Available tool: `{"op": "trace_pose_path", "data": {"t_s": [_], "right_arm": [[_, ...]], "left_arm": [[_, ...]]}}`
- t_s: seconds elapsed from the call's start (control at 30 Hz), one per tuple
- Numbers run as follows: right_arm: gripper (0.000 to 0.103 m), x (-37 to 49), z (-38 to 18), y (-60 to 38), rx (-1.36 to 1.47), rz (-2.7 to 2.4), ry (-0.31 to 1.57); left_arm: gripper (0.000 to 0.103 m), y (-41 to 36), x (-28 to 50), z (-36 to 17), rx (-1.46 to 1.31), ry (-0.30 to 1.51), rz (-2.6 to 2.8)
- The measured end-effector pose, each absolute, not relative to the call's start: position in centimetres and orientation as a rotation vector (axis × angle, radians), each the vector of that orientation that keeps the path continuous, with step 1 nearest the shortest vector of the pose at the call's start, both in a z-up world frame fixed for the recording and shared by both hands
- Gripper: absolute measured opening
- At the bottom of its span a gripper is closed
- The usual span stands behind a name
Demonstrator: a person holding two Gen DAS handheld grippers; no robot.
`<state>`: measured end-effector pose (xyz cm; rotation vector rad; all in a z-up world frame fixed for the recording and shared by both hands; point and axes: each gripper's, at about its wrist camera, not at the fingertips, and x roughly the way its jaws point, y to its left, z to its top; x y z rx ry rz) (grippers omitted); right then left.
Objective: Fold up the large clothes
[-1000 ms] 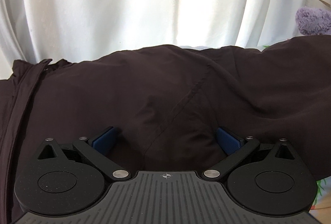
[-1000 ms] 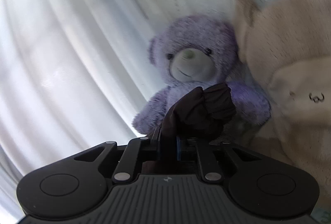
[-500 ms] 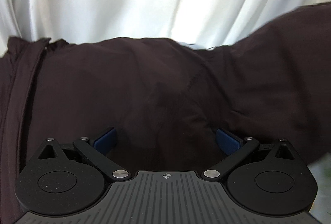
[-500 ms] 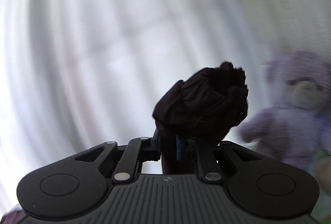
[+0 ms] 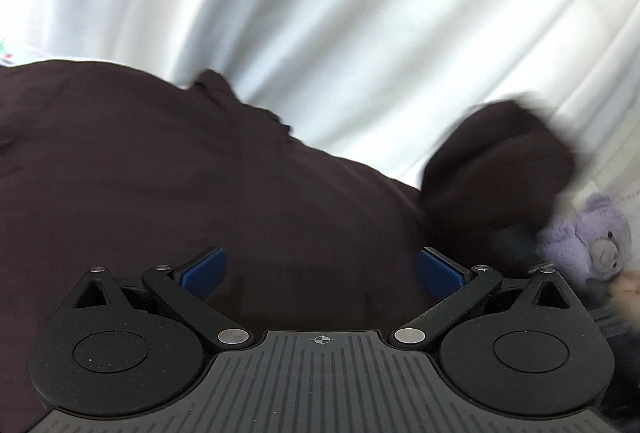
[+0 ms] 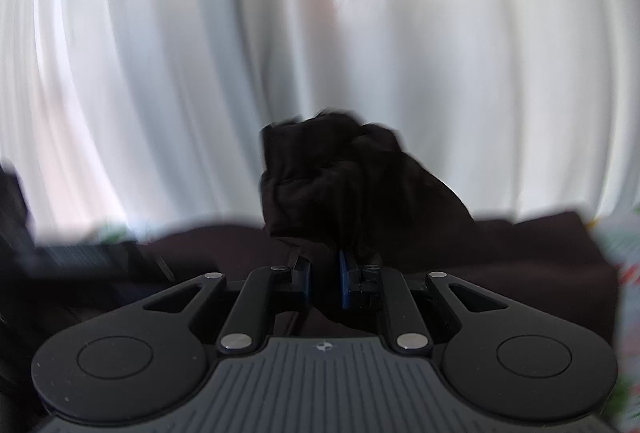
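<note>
A large dark brown garment [image 5: 200, 173] lies spread below my left gripper [image 5: 320, 269], which is open with its blue pads [image 5: 204, 269] wide apart just over the cloth. My right gripper [image 6: 325, 279] is shut on a bunched end of the same garment [image 6: 340, 177], held lifted; the rest of the cloth [image 6: 520, 257] lies below it. That lifted bunch shows blurred at the right of the left wrist view [image 5: 500, 169].
White curtains [image 6: 200, 53] fill the background of both views. A purple teddy bear [image 5: 592, 245] sits at the far right of the left wrist view. A dark object [image 6: 60, 257] shows blurred at the left of the right wrist view.
My right gripper has swung left with the bunched cloth, away from the teddy bears and over the spread garment. The left gripper's view has turned right; it stays open.
</note>
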<state>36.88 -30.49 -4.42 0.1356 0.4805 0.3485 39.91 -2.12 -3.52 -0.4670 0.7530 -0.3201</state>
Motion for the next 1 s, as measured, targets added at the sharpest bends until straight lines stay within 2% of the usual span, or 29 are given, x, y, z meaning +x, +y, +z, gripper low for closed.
{"op": "trace_pose_path", "data": {"t_s": [0.13,0.23,0.3,0.33,0.37,0.43,0.47,0.57,0.7,0.77,0.8,0.87,0.9,0.93,1.0], "right_arm": [[0.016,38.4,-8.6,-27.7,0.072,0.336,0.636],[0.02,37.0,-8.7,-28.3,0.078,0.341,0.646],[0.027,36.5,-7.6,-29.0,0.098,0.36,0.625],[0.038,36.5,-7.1,-28.7,0.074,0.358,0.619],[0.054,36.5,-6.7,-28.9,0.04,0.36,0.612],[0.076,35.5,-6.4,-27.1,-0.034,0.382,0.614],[0.079,35.1,-6.5,-26.7,-0.066,0.386,0.621],[0.079,33.7,-6.5,-27.3,-0.057,0.379,0.611],[0.078,31.1,-4.8,-32.5,0.194,0.343,0.533],[0.078,29.6,-4.3,-36.3,0.378,0.269,0.501],[0.076,28.8,-4.5,-38.5,0.494,0.222,0.493],[0.064,27.7,-5.4,-42.3,0.708,0.127,0.491],[0.062,27.2,-6.2,-43.9,0.802,0.089,0.494],[0.061,27.0,-6.9,-45.0,0.882,0.071,0.497],[0.054,27.6,-8.3,-46.1,0.996,0.057,0.53]], "left_arm": [[0.103,-0.4,40.1,-4.4,-0.519,0.765,-0.318],[0.103,0.1,40.8,-5.5,-0.566,0.805,-0.344],[0.103,-0.4,41.8,-6.5,-0.588,0.836,-0.375],[0.103,-0.8,42.4,-6.9,-0.594,0.857,-0.39],[0.103,-1.2,42.8,-7.4,-0.607,0.877,-0.403],[0.103,-2.2,43.7,-8.3,-0.645,0.921,-0.449],[0.103,-2.5,44.0,-8.5,-0.665,0.94,-0.459],[0.103,-2.5,44.4,-8.6,-0.703,0.92,-0.497],[0.103,-3.3,45.2,-9.1,-0.704,0.96,-0.495],[0.095,-3.9,45.6,-9.6,-0.699,0.984,-0.506],[0.082,-4.1,45.7,-9.8,-0.697,0.99,-0.505],[0.065,-4.1,45.9,-9.8,-0.686,1.003,-0.486],[0.045,-4.0,46.2,-9.7,-0.68,1.009,-0.474],[0.039,-3.7,46.3,-9.5,-0.684,1.019,-0.469],[0.032,-2.9,46.8,-8.9,-0.716,1.003,-0.459]]}}
